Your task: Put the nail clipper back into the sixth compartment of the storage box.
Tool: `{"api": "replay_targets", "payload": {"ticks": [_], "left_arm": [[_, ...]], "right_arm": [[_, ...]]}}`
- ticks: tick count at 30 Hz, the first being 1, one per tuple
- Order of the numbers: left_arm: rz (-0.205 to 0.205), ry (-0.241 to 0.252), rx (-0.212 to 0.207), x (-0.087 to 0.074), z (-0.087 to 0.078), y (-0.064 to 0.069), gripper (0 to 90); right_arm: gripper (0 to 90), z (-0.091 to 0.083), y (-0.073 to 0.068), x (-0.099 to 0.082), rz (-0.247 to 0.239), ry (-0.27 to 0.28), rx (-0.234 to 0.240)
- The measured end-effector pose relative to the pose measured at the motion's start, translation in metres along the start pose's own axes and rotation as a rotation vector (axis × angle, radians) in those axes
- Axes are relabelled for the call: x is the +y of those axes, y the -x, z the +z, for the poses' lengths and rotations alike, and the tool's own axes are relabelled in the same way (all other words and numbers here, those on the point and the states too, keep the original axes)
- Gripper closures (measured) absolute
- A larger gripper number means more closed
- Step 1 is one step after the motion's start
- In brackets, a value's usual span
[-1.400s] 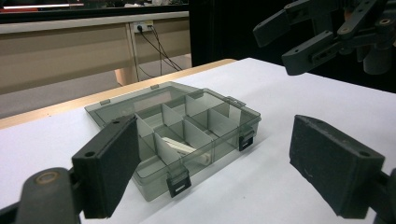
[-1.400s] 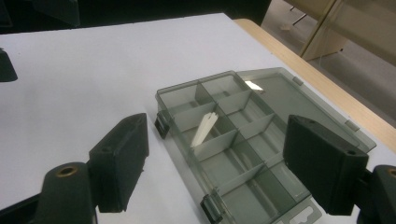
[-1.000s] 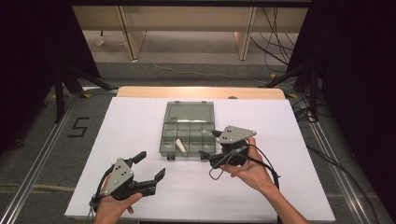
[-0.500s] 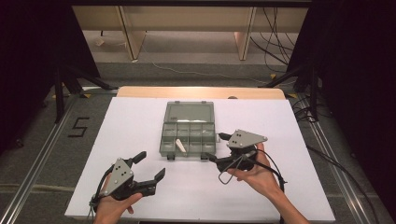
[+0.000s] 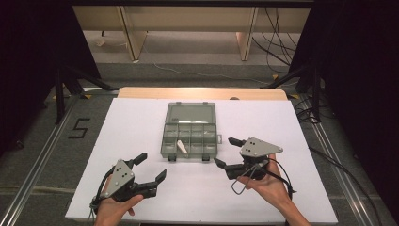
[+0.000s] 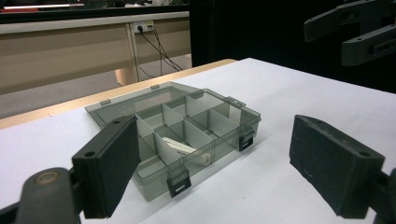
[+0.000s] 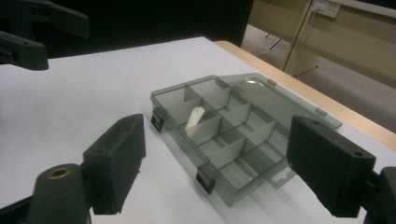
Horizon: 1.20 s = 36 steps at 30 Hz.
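An open compartment box (image 5: 189, 132) sits mid-surface, long axis toward the far edge; right tongs (image 5: 225, 151), nearer it, and left tongs (image 5: 150, 165) near the front edge gape empty.

A compartment box (image 5: 190, 130) lies on the table (image 5: 141, 117), lid open behind it.

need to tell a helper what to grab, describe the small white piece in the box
On the white table lies an open grey compartment box. In its front row, second compartment from the left, lies the white piece, the sole item in the box.
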State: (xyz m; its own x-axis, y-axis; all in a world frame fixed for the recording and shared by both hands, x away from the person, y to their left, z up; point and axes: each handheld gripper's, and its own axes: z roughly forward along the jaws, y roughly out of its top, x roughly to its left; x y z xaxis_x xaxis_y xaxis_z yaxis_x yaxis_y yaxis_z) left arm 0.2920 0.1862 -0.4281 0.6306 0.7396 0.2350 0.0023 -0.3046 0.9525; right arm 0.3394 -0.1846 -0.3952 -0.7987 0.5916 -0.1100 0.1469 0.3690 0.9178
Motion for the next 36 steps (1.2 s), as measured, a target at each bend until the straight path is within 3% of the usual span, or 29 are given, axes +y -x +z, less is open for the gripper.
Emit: {"api": "replay_targets", "payload": {"ticks": [8, 9, 12, 25, 27, 29, 32, 36], "left_arm": [[0.001, -0.003, 0.001, 0.0, 0.0, 0.0, 15.7], [0.001, -0.002, 0.001, 0.0, 0.0, 0.0, 15.8], [0.0, -0.002, 0.001, 0.0, 0.0, 0.0, 15.8], [0.0, 0.0, -0.001, 0.0, -0.001, 0.001, 15.8], [-0.001, 0.0, 0.001, 0.0, -0.001, 0.001, 15.8], [-0.002, 0.0, 0.001, 0.0, -0.001, 0.001, 15.8], [-0.002, 0.001, -0.001, 0.001, -0.001, 0.001, 15.8], [-0.001, 0.001, 0.0, 0.001, -0.001, 0.001, 15.7]], "right_arm": [[19.2, -0.011, -0.003, -0.009, 0.041, 0.055, -0.004], [19.2, -0.013, -0.003, -0.01, 0.039, 0.04, -0.009], [19.2, -0.016, -0.004, -0.014, 0.052, 0.067, -0.01], [18.7, -0.029, -0.005, -0.032, 0.101, 0.097, -0.055], [18.6, -0.031, -0.007, -0.033, 0.124, 0.087, -0.035], [18.5, -0.032, -0.006, -0.036, 0.113, 0.103, -0.058], [18.3, -0.034, -0.008, -0.038, 0.134, 0.096, -0.041], [17.9, -0.036, -0.009, -0.042, 0.121, 0.109, -0.073]]}}
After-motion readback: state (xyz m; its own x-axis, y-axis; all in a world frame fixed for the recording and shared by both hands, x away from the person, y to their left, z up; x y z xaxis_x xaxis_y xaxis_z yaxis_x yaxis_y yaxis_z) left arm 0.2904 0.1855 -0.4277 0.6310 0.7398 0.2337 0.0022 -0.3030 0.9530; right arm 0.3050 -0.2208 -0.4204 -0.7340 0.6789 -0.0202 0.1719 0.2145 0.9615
